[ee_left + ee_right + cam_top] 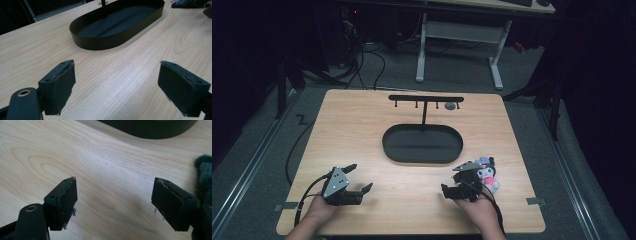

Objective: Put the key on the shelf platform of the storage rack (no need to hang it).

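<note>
Nothing begun, as I judge: left gripper (pixel 360 180) and right gripper (pixel 451 181) rest low on the worktop (pixel 352 130), fingers apart and empty; plush toy (pixel 487 173) lies just beside the right one, outside the black tray (pixel 422 156).

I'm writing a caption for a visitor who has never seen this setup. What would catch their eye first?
The black oval tray in the middle of the wooden table, with a T-shaped hook stand rising at its far edge. Next, the small plush toy near the front right, beside the right claw. Both that one and the left claw are held open low over bare wood.
</note>
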The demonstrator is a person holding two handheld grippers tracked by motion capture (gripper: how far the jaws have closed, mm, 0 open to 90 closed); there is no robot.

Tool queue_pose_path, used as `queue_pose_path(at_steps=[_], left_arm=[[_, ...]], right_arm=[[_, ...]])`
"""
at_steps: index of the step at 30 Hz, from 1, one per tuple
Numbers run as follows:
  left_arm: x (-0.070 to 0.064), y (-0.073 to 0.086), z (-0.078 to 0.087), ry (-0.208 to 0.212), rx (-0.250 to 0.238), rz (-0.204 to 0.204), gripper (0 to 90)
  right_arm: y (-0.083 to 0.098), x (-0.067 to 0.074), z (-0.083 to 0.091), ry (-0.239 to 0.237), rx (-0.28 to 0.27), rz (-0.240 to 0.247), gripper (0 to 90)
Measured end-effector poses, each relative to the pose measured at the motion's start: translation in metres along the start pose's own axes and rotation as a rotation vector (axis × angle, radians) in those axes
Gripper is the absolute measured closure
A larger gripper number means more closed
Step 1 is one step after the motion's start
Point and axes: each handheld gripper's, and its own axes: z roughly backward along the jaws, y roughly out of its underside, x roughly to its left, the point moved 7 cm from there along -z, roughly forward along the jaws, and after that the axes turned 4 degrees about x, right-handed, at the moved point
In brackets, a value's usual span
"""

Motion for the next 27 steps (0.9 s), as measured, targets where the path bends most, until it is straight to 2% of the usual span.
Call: queue_pose_path(at_steps=[1,8,16,18,21,24,27], left_arm=[[0.000,0.000,0.000,0.003,0.001,0.003,15.4],[-0.001,0.000,0.002,0.006,-0.011,0.000,15.4],[0.000,0.000,0.001,0.008,-0.005,0.001,15.4],[0.000,0.000,0.001,0.008,-0.005,-0.002,15.4],[-0.001,0.000,0.001,0.009,-0.002,-0.009,15.4],[0.000,0.000,0.002,0.007,-0.007,-0.001,15.4],[0.000,0.000,0.001,0.008,-0.007,0.000,15.4]], right_arm=[[0.000,0.000,-0.001,0.006,0.012,0.012,21.0],[-0.004,0.004,0.002,-0.011,0.086,0.000,22.0],[-0.016,0.001,0.008,-0.008,0.099,-0.012,22.0],[-0.017,0.001,0.005,-0.015,0.122,-0.030,22.5],[-0.017,0.000,0.002,-0.029,0.147,-0.032,22.7],[-0.017,-0.001,0.000,-0.041,0.181,-0.049,22.9],[-0.018,-0.002,0.002,-0.031,0.208,-0.039,23.3]])
